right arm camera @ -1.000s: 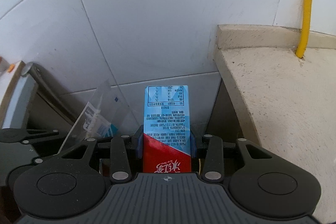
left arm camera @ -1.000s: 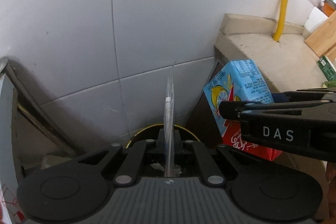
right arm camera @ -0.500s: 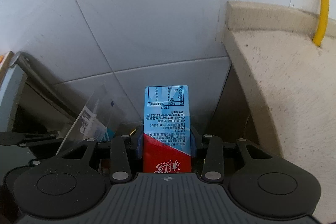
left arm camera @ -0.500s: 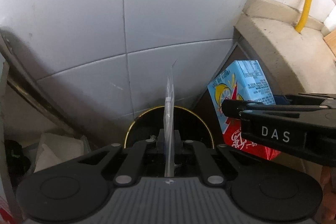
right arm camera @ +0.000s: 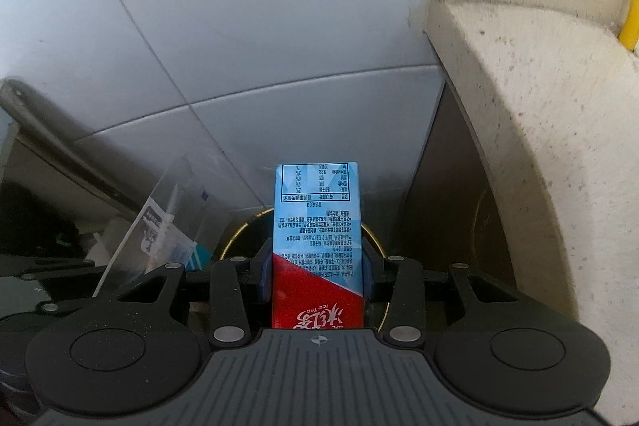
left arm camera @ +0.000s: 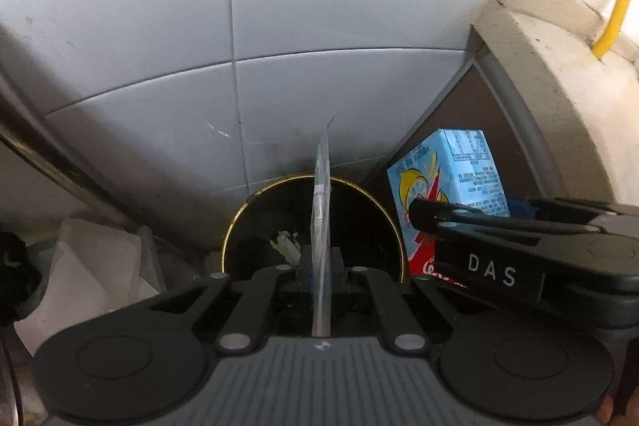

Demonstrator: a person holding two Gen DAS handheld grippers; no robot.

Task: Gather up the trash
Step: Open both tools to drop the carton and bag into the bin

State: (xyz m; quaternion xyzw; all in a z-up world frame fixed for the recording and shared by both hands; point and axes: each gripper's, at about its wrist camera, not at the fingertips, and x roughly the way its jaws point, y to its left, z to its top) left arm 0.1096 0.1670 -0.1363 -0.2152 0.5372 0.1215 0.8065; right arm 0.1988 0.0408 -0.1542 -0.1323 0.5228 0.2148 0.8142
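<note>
**Both grippers tilted steeply down, each clamped on a load**

The left gripper (left arm camera: 320,268) points steeply downward, its jaws pressed almost fully together on a thin clear wrapper (left arm camera: 321,210) that stands edge-on between the pads. The right gripper (right arm camera: 317,268) is angled down much the same, its jaws set partway apart and pressing both sides of a carton (right arm camera: 317,238), which sticks out forward past the fingertips. In the left wrist view the right gripper (left arm camera: 463,214) shows side-on just beside the left one, to its right, the two close but not touching.
</note>
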